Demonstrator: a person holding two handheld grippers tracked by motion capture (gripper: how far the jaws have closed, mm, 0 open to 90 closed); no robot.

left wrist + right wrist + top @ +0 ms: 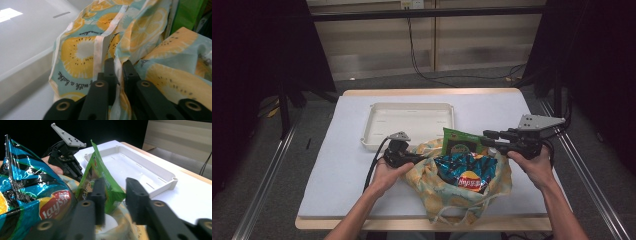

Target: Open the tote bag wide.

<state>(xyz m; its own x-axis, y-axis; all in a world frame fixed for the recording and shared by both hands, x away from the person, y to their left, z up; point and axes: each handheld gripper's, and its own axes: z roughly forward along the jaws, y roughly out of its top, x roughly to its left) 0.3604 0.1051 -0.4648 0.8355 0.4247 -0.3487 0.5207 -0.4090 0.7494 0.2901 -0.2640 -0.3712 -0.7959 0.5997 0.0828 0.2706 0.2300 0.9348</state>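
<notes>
A fabric bag (pixel 428 186) printed with orange slices lies at the table's front middle. Out of its mouth stick a green snack packet (pixel 460 142) and a blue Lay's chip bag (pixel 468 173). My left gripper (pixel 422 159) is shut on the bag's left rim; the printed cloth (pixel 82 53) is pinched between its jaws (pixel 119 67). My right gripper (pixel 488 138) is open at the packet's right side. In the right gripper view the green packet's (pixel 100 173) corner lies between the spread jaws (pixel 115 188), with the blue chip bag (pixel 30 185) to the left.
A white tray (pixel 409 106) with nothing in it sits behind the bag, near the table's middle; its rim (pixel 160 188) is close to my right jaw. The left gripper (pixel 66 157) and a hand show beyond the packet. Bare table surface (pixel 337 165) lies left of the bag.
</notes>
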